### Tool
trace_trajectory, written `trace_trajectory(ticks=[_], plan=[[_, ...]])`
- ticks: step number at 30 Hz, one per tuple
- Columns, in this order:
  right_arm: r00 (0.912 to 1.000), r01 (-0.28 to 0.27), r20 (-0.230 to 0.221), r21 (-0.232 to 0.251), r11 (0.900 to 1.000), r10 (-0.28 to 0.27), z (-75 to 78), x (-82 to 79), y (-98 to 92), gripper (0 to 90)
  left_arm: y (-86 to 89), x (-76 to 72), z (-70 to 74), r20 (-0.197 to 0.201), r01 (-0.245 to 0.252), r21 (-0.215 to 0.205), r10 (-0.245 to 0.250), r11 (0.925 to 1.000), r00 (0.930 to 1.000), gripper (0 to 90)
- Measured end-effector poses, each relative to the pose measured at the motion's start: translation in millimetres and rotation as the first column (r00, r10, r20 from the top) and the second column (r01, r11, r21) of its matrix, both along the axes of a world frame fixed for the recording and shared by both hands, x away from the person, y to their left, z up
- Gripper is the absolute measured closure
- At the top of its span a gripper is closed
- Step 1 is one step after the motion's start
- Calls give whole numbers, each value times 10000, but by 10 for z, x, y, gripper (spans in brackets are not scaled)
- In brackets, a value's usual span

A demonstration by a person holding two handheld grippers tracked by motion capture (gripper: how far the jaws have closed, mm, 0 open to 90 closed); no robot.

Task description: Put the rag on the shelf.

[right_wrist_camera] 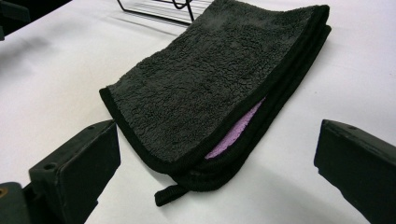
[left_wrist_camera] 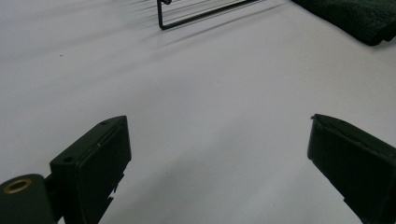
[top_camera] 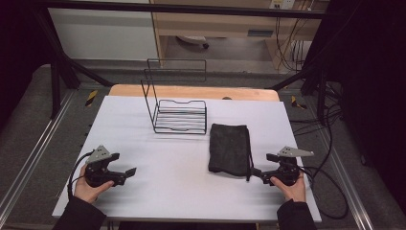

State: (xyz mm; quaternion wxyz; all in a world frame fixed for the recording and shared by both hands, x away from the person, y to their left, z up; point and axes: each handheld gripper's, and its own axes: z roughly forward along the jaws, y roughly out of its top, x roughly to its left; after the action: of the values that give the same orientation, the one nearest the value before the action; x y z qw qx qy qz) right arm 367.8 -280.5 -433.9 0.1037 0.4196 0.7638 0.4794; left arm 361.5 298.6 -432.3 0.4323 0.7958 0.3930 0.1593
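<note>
A folded dark grey towel [top_camera: 230, 149] lies flat on the white table mat [top_camera: 182, 187], right of centre. In the right gripper view the towel [right_wrist_camera: 210, 74] shows a purple inner layer [right_wrist_camera: 236, 133] and a small black loop [right_wrist_camera: 170, 194] at its near corner. My right gripper [top_camera: 262, 166] sits just right of the towel's near end. Seen from its own camera, the right gripper [right_wrist_camera: 217, 128] is open, with the jaws wide on either side of that corner and not touching it. My left gripper [top_camera: 125, 175] rests at the front left, and the left gripper [left_wrist_camera: 218, 123] is open over bare mat.
A black wire rack [top_camera: 178, 115] with a tall upright frame stands at the back centre, just left of the towel's far end. Its edge [left_wrist_camera: 201, 16] and the towel [left_wrist_camera: 355, 18] show far off in the left gripper view. Cables [top_camera: 330, 187] trail off the table's right side.
</note>
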Motion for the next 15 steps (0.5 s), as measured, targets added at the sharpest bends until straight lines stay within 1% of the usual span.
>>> trace_trajectory(ticks=[5,9,12,13,15], plan=[[10000,15,-21,-58,10000,-16,-2,1,19,9,4,-3,-1,54,-32,41,31,10000,10000,62],[10000,-38,72,-141,9999,39,3,-3,49,9,10,-5,-6,71,-59,31,59,10000,10000,64],[10000,-63,40,-166,9998,63,2,-1,87,9,18,-6,-17,71,-43,102,43,9999,10000,66],[10000,-46,-31,-181,9998,45,5,-2,106,9,22,-6,-21,66,-32,151,31,9999,10000,66],[9999,-96,41,-253,9996,97,4,-1,140,9,26,-3,-24,42,-50,173,49,9998,10000,68]])
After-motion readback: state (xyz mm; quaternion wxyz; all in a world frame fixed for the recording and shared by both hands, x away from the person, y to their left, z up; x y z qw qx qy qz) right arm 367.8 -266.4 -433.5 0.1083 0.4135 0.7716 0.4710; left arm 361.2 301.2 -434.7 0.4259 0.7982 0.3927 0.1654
